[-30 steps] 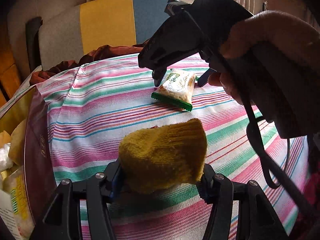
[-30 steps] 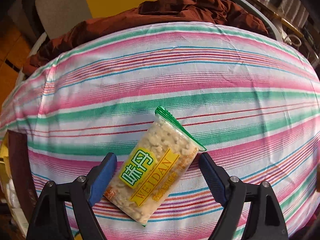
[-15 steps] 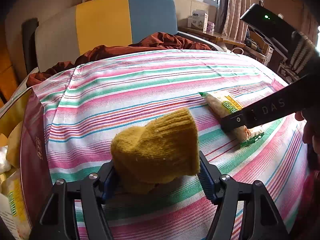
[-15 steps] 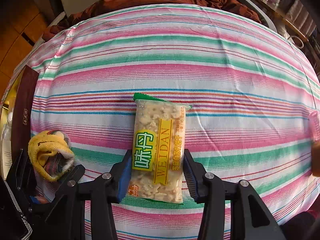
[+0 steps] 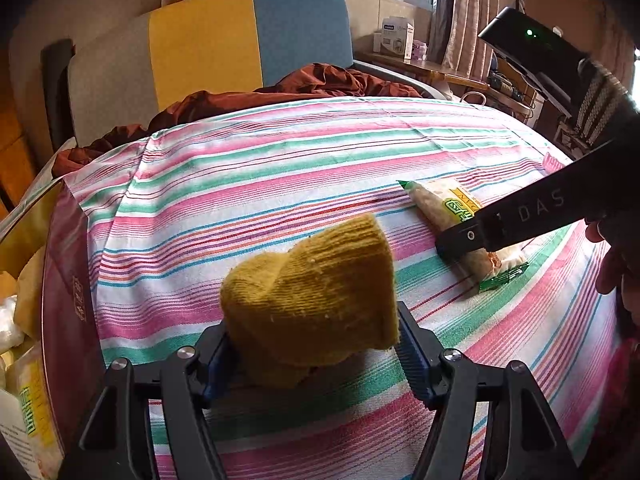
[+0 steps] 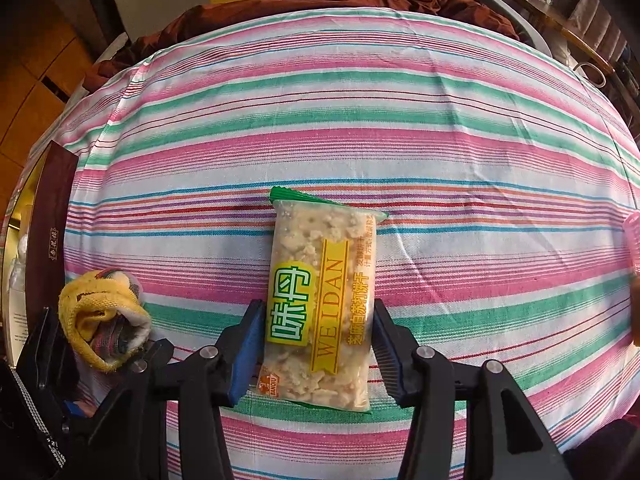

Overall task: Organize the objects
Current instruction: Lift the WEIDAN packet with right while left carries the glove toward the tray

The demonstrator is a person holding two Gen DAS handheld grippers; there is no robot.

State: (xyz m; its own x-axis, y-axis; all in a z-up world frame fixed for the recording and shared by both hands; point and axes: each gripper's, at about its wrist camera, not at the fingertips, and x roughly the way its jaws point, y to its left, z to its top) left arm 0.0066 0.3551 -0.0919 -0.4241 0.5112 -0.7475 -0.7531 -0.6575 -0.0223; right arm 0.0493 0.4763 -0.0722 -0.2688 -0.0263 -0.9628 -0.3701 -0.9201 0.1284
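The snack packet [image 6: 320, 304], see-thru w/ green ends and a yellow "WEIDAN" label, lies flat on the striped cloth [image 6: 360, 112], long way pointing away from the right gripper [image 6: 318, 354]. Its near half sits between the blue pads. The jaws have just been opening a bit; left pad is right at the packet's edge, right pad looks just beside it, so the grip looks let go, not squeezing. In the left wrist view the same packet [image 5: 452, 216] lies to the right, partly behind the right gripper's black arm, w/ a hand [image 5: 612, 264] at the pic's edge. Nearer, the left gripper [image 5: 314, 356] has a rolled-up yellow knit sock [image 5: 312, 300] between its pads, both pads touching it, so it's grasping the sock; those jaws opened a little too. From the right cam the sock [image 6: 100, 320] shows its open end w/ stripy stuff inside. Left of the cloth stands a dark red box [image 5: 68, 300] w/ packets in it. Behind is brown bedding [image 5: 320, 84] and a yellow & blue headboard [image 5: 248, 36].
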